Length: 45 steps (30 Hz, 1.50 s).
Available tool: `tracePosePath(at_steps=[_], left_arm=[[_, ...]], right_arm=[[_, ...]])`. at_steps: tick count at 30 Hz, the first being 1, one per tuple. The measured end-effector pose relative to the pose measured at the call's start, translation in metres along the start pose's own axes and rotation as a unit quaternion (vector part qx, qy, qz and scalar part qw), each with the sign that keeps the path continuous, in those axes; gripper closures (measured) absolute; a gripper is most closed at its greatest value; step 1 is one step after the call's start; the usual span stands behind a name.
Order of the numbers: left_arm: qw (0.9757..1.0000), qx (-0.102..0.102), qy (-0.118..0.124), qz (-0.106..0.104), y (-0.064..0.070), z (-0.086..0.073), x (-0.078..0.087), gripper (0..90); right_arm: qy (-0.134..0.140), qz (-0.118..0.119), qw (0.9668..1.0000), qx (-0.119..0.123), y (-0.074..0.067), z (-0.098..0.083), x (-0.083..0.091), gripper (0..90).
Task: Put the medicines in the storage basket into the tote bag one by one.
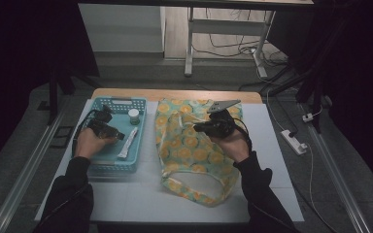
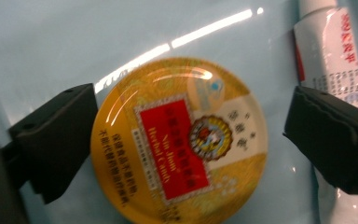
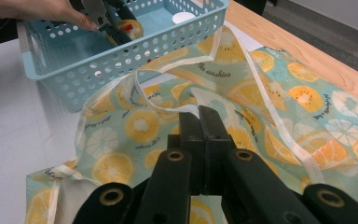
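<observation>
table (image 1: 277,160) white, dim room | left gripper (image 2: 186,140) wide around tin (image 2: 179,140) | right gripper (image 3: 200,121) pinching bag (image 3: 270,93)

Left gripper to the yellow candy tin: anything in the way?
Nothing visible. The left gripper has its jaws open on either side of the yellow candy tin on the basket floor. A white tube lies just beyond one jaw, outside the gap.

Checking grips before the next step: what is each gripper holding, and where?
Left gripper: nothing yet; its open jaws straddle the yellow tin. Right gripper: jaws shut on the fruit-print bag, pinching the fabric at its opening edge.
</observation>
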State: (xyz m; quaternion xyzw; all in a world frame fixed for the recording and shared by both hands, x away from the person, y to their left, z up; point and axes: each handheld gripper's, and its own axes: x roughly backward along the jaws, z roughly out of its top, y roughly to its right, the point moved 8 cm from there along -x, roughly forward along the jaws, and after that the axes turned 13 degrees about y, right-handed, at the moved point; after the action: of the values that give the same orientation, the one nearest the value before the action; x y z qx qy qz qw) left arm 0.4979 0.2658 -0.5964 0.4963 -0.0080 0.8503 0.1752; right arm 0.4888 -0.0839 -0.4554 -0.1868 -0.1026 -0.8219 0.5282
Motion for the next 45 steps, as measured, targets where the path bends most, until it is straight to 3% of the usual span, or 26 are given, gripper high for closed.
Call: tracePosePath(at_steps=[4, 10, 21, 25, 28, 33, 45], left_arm=[[0.9998, -0.003, -0.011, 0.016, 0.000, -0.003, 0.004, 19.5], [0.9996, 0.008, -0.016, 0.020, 0.000, -0.004, 0.005, 20.2], [0.9990, 0.000, 0.044, -0.007, 0.008, 0.007, 0.024, 20.3], [0.9974, -0.010, 0.069, -0.018, 0.014, 0.010, 0.032, 20.3], [0.9956, -0.036, 0.083, -0.024, 0.022, 0.010, 0.037, 20.2], [0.9925, -0.059, 0.102, -0.033, 0.035, 0.012, 0.046, 20.3], [0.9861, -0.073, 0.135, -0.063, 0.055, 0.015, 0.063, 20.3]], right_arm=[[0.000, 0.000, 1.0000, 0.000, 0.000, 0.000, 0.000, 90.0], [0.000, 0.000, 1.0000, 0.000, 0.000, 0.000, -0.001, 90.0], [0.003, -0.003, 1.0000, 0.000, 0.001, 0.001, 0.001, 90.0], [0.005, -0.003, 1.0000, 0.000, 0.001, 0.002, 0.001, 90.0], [0.006, -0.003, 1.0000, 0.000, 0.001, 0.002, 0.002, 90.0], [0.006, -0.003, 1.0000, 0.002, 0.000, 0.002, 0.001, 90.0], [0.009, -0.005, 0.9999, 0.001, 0.001, 0.003, 0.002, 90.0]])
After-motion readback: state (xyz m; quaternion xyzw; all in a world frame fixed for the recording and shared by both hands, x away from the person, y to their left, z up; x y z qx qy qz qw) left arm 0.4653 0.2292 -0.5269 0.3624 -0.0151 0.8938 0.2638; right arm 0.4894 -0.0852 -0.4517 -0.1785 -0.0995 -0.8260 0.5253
